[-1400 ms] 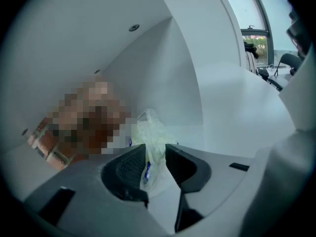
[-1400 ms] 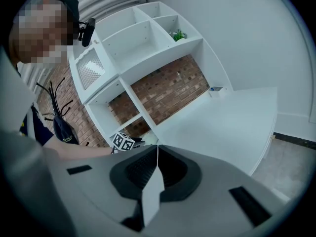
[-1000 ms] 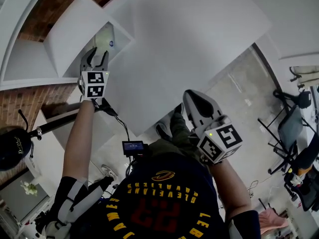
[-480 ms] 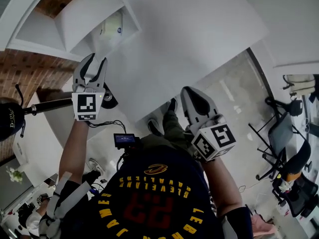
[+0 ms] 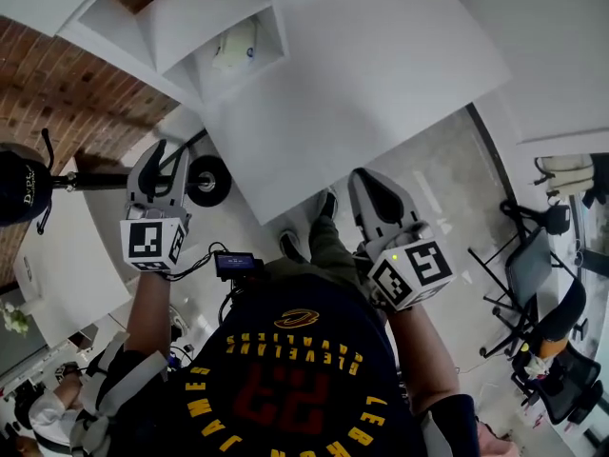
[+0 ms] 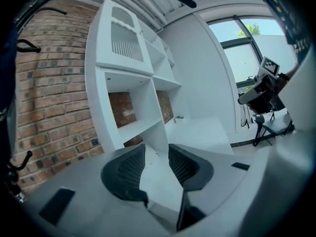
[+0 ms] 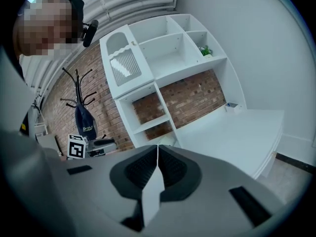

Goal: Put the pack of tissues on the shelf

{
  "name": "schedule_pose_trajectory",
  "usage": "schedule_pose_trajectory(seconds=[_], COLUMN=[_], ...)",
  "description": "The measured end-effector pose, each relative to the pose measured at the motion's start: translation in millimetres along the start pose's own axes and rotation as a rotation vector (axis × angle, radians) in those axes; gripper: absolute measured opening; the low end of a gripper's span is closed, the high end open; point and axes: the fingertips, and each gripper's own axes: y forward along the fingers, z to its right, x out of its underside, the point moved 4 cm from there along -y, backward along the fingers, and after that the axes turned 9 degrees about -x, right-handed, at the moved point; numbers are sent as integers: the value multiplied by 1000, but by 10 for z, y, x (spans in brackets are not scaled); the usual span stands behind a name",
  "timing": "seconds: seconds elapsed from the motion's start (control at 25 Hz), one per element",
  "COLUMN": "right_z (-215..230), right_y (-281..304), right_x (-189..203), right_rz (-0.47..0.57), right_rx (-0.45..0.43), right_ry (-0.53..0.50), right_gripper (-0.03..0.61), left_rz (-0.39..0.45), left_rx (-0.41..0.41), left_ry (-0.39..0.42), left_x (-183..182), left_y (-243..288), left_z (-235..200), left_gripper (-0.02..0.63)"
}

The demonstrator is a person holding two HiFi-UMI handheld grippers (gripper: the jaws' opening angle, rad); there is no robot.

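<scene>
The pale pack of tissues (image 5: pixel 235 46) lies inside a low compartment of the white shelf unit (image 5: pixel 171 27), at the top left of the head view. My left gripper (image 5: pixel 160 156) hangs well back from it, near the brick wall, open and empty. In the left gripper view its jaws (image 6: pixel 157 152) stand apart with only the shelf (image 6: pixel 133 78) and white table beyond them. My right gripper (image 5: pixel 367 183) is shut on nothing and held in front of the body; its pads (image 7: pixel 157 154) meet in the right gripper view.
A large white table (image 5: pixel 381 84) adjoins the shelf, with a small box (image 7: pixel 231 105) on it. A wheeled device (image 5: pixel 207 181) and a dark bag (image 5: pixel 21 184) stand by the brick wall. Office chairs (image 5: pixel 542 255) are at the right. A coat stand (image 7: pixel 83 117) is left of the shelf.
My left gripper has drawn back from the shelf compartment toward the body, leaving the tissue pack inside. The right gripper has barely moved.
</scene>
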Motion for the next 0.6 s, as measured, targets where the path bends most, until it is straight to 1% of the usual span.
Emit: schedule_pose_trajectory(seconds=[0.24, 0.4, 0.6], right_z=[-309, -506, -732], right_y=[-24, -90, -162], right_x=[11, -2, -56], right_rz=[15, 31, 62], right_rx=[-4, 2, 31], right_ry=[-36, -65, -108], right_gripper=[8, 9, 9], left_rz=[23, 67, 131], left_rx=[-5, 2, 22], left_ry=[-74, -126, -203], left_x=[-17, -142, -283], left_y=[-497, -804, -1146], left_z=[-91, -125, -296], left_gripper=[150, 150, 143])
